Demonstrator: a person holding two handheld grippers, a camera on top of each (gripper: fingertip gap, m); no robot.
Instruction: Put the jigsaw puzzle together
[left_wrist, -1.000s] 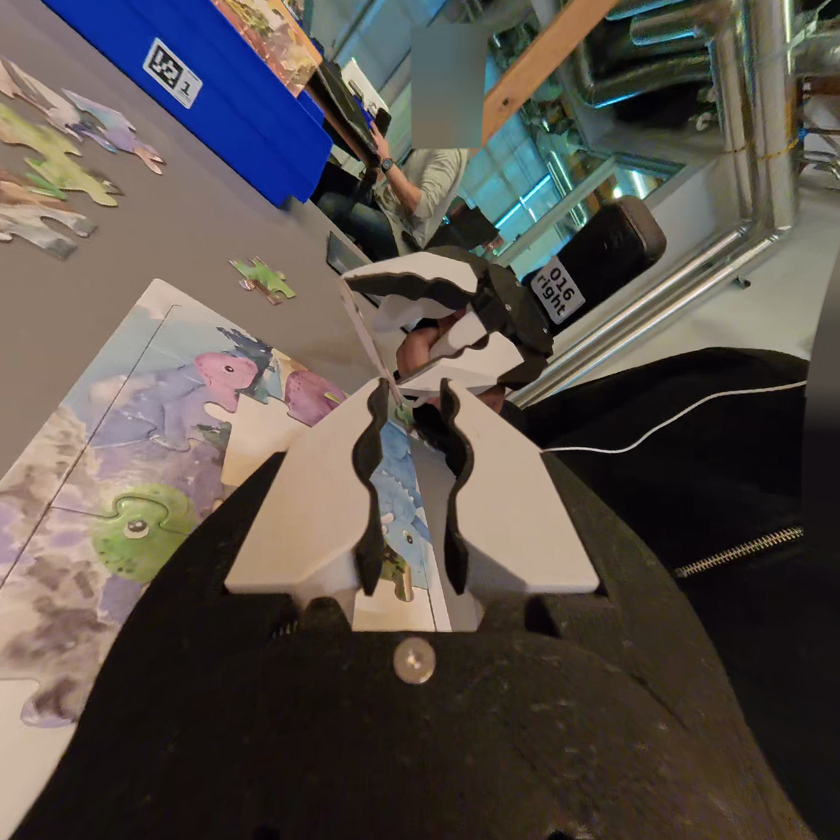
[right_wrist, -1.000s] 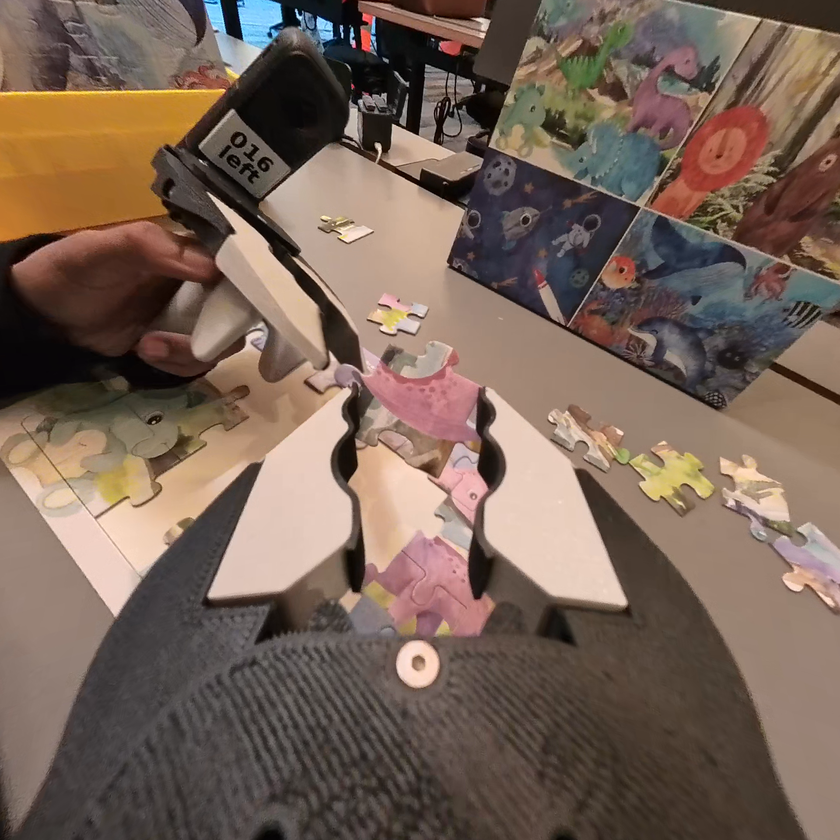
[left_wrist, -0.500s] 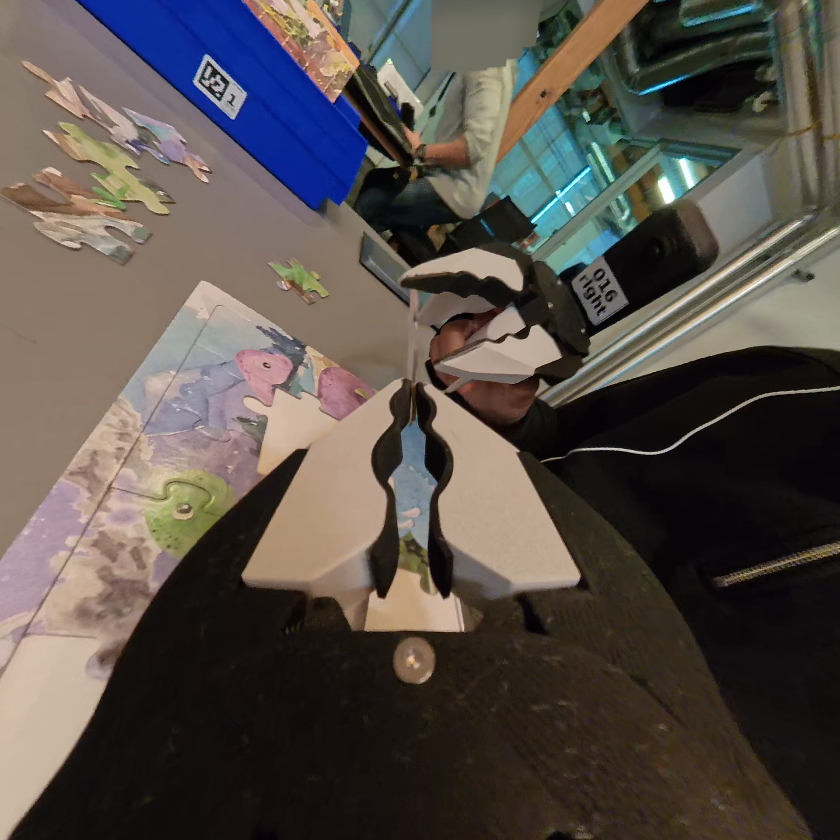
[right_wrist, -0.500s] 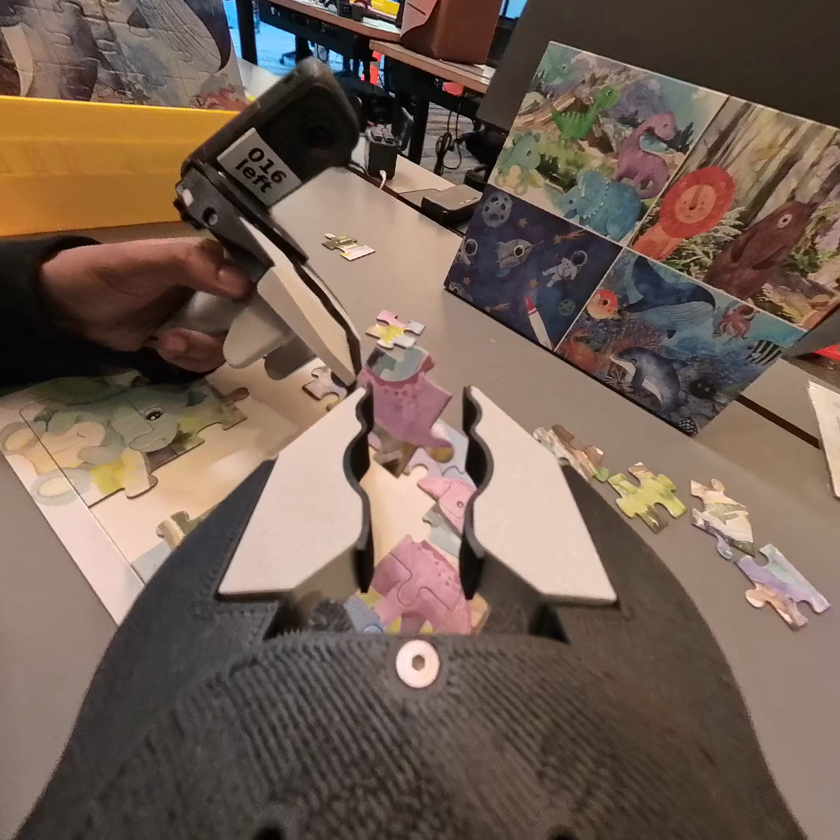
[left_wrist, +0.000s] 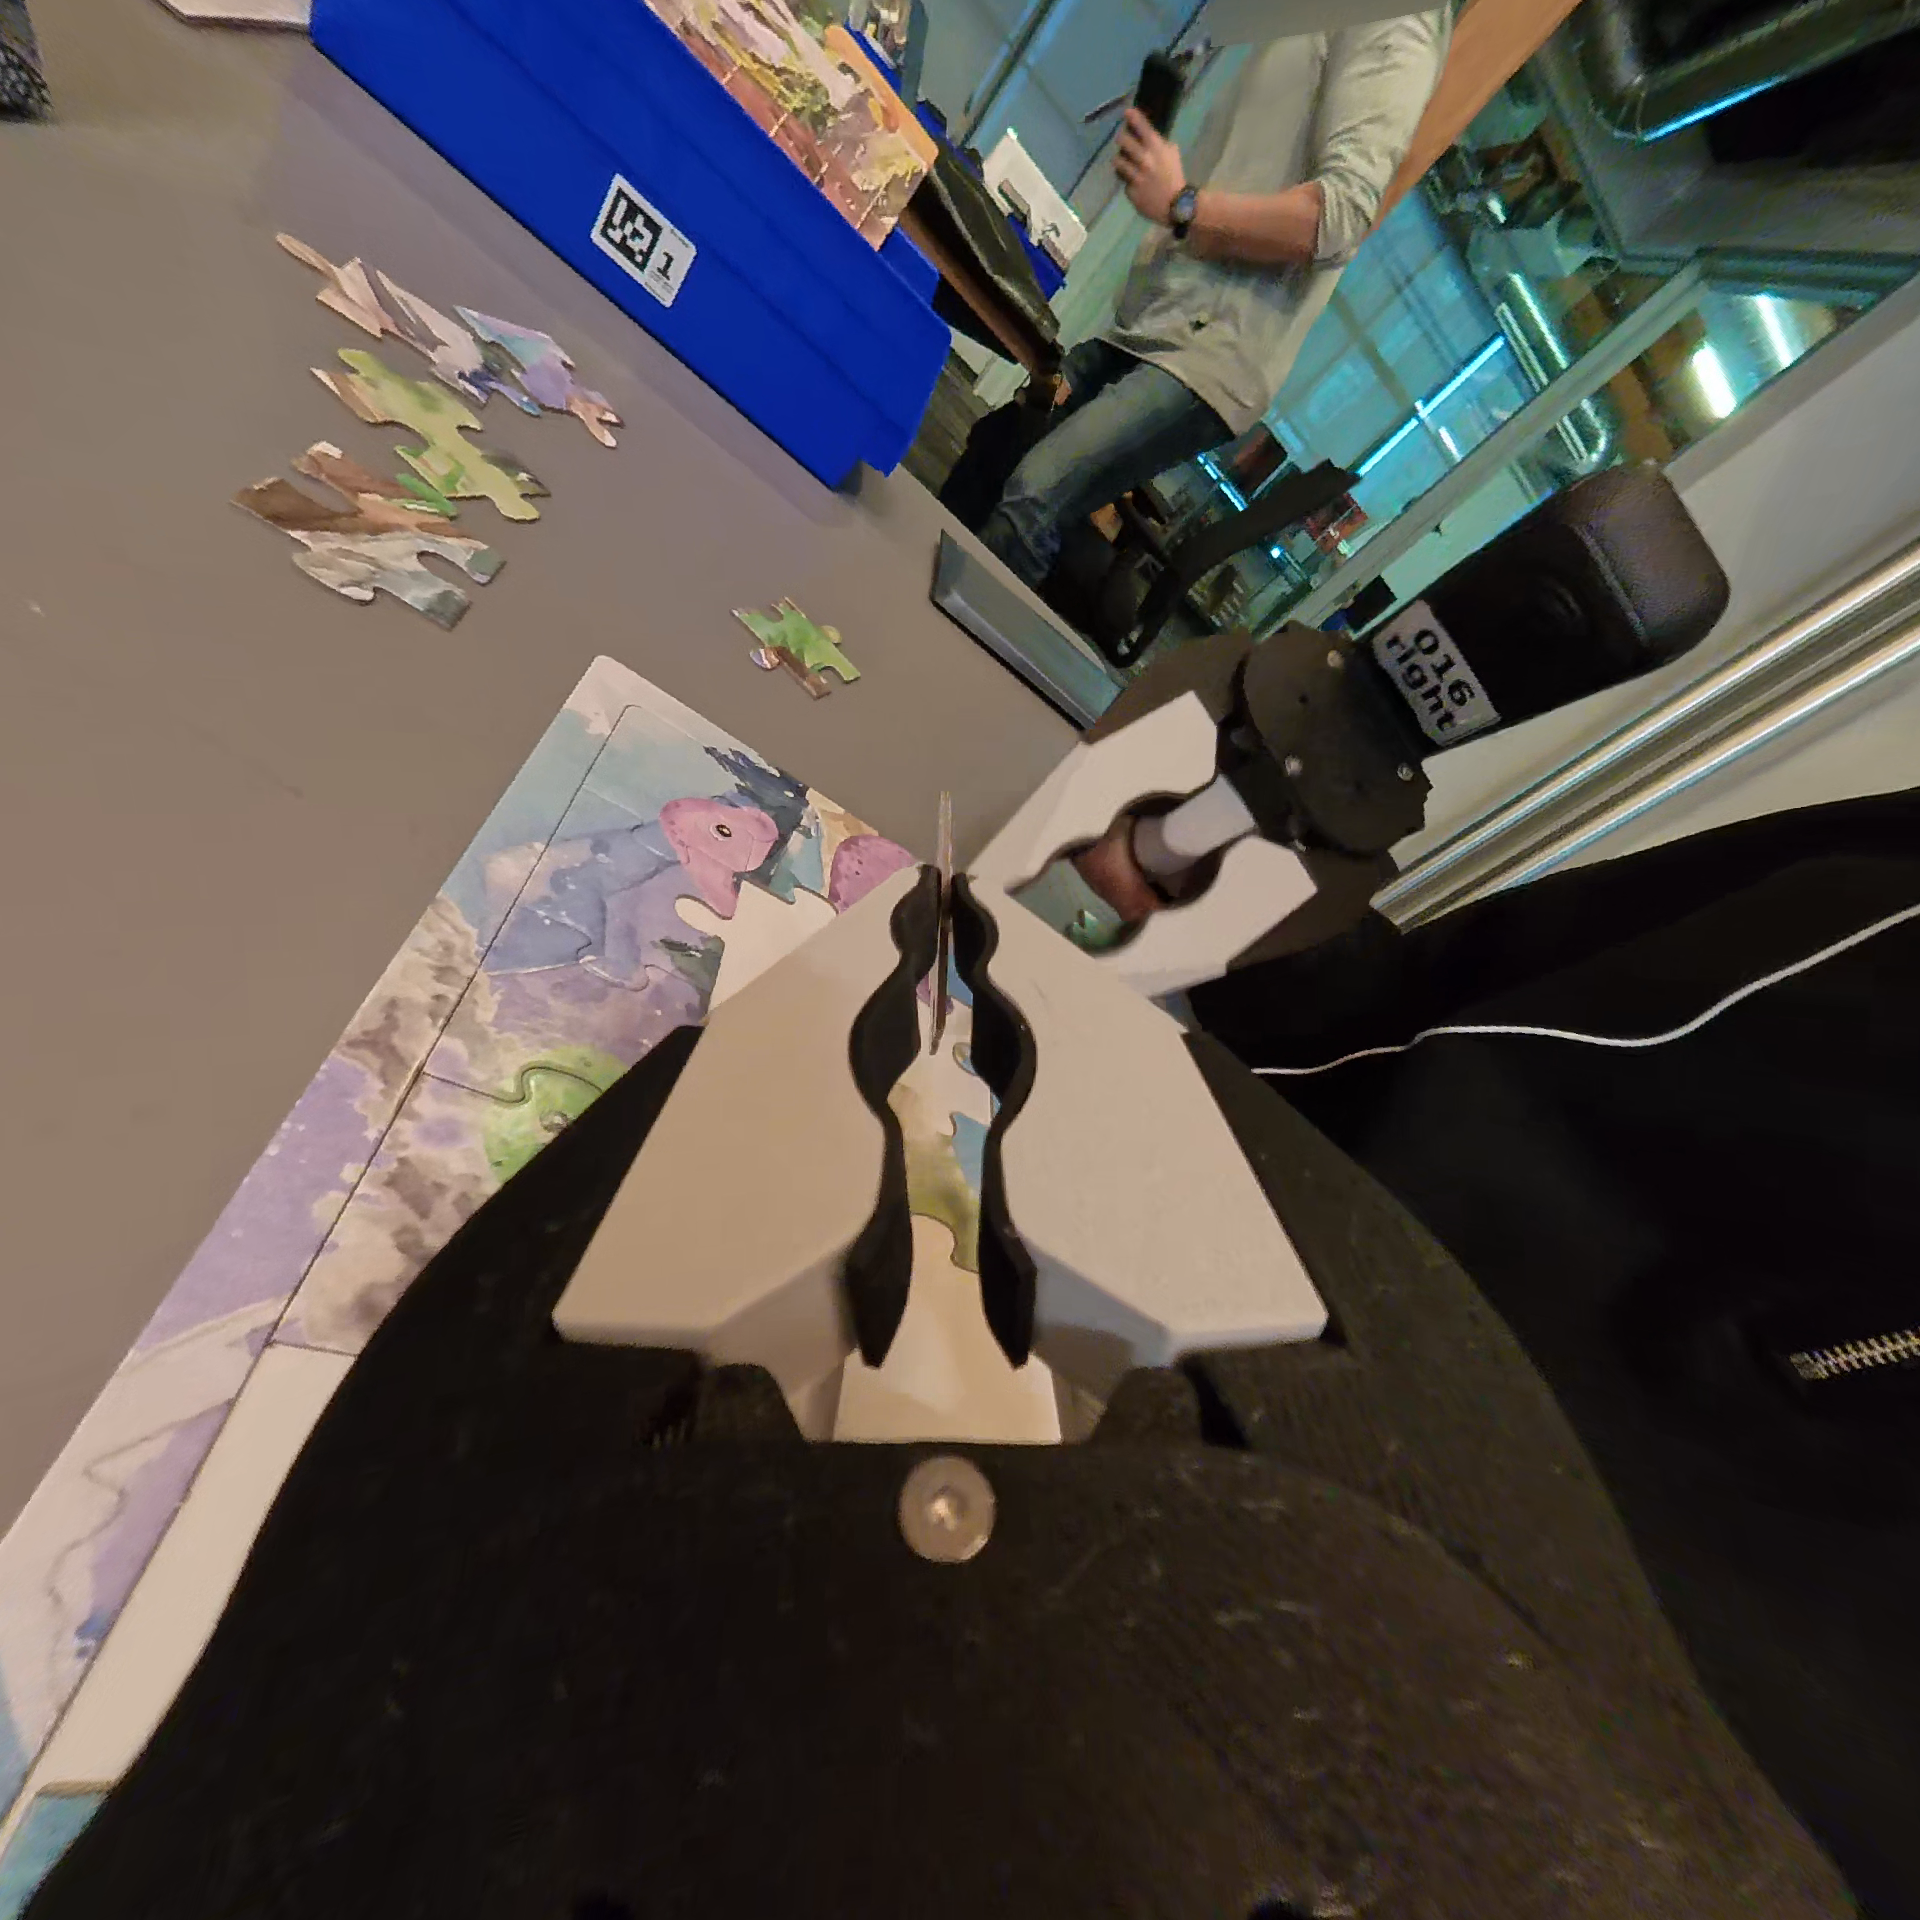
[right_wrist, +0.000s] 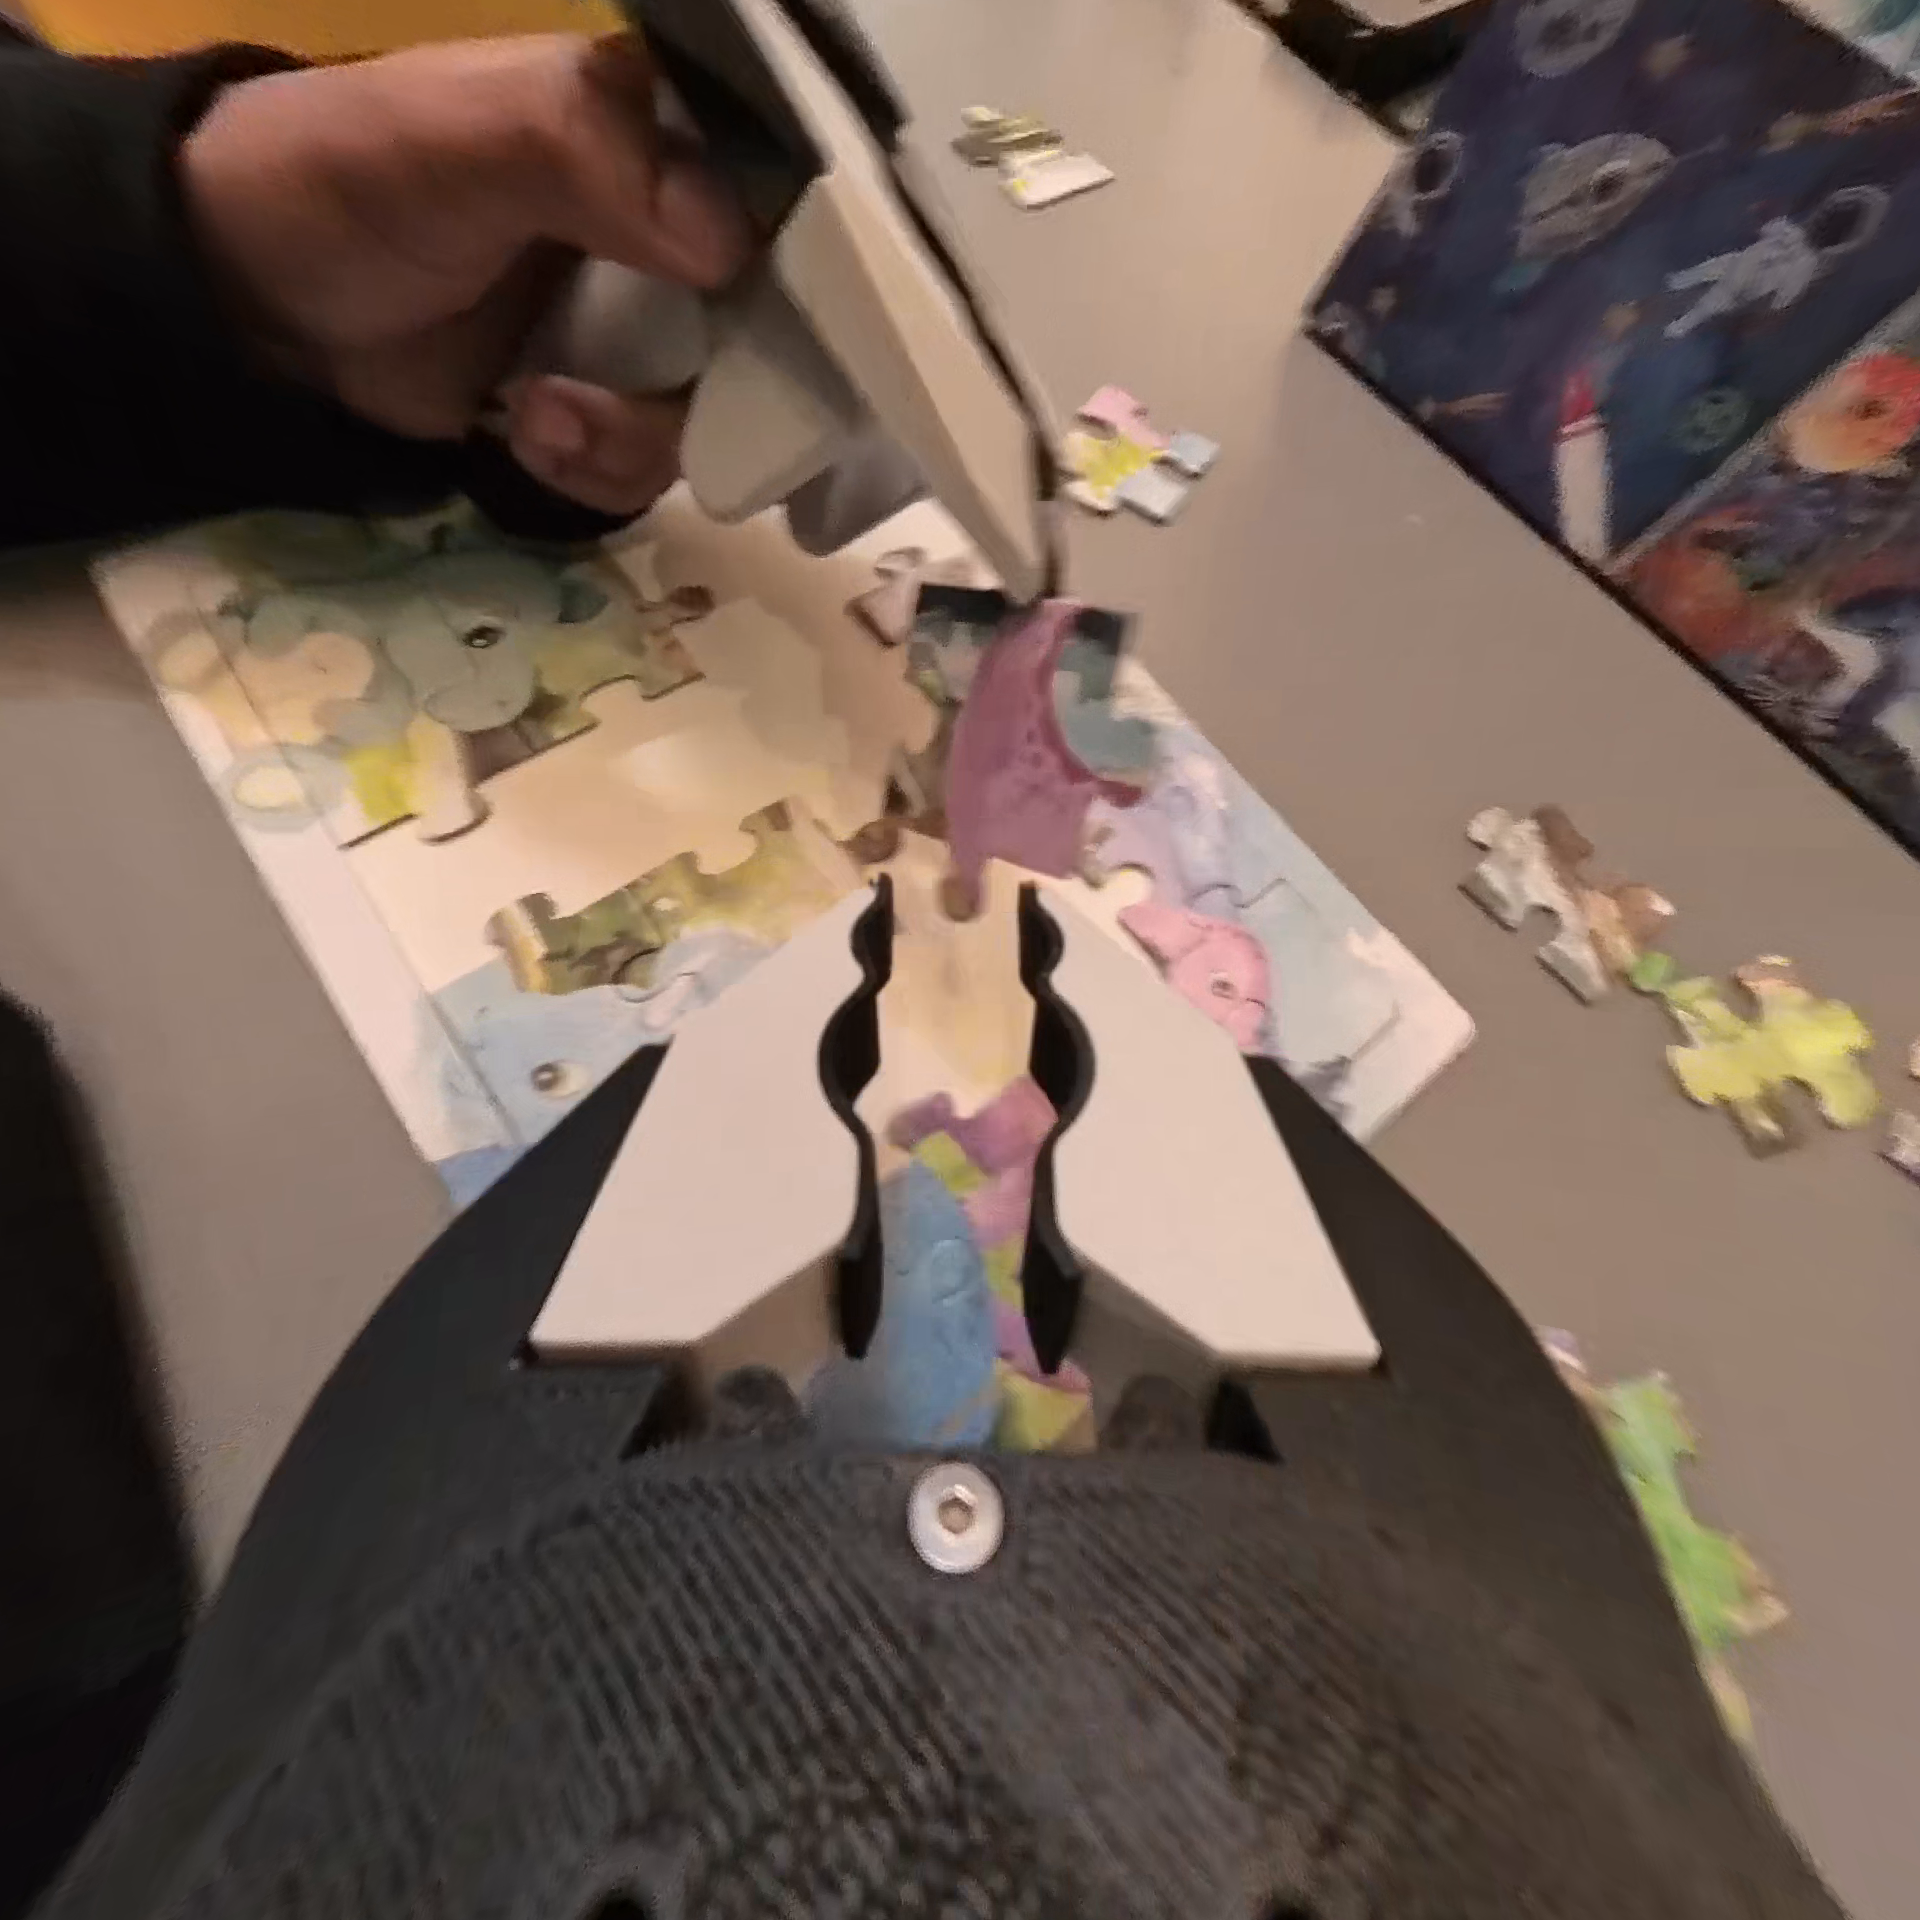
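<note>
Puzzle board (right_wrist: 312, 862) lying beneath fingers, partly filled, bare gaps remaining. Left gripper (left_wrist: 943, 888) pinching pink piece (right_wrist: 1013, 748) above board. Right gripper (right_wrist: 951, 904) gaping empty just beside piece. Loose pieces (right_wrist: 1766, 1049) waiting right of fingers.

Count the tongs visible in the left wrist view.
2: left tongs in front, shut on a puzzle piece; right tongs beyond, open. None seems hidden.
</note>
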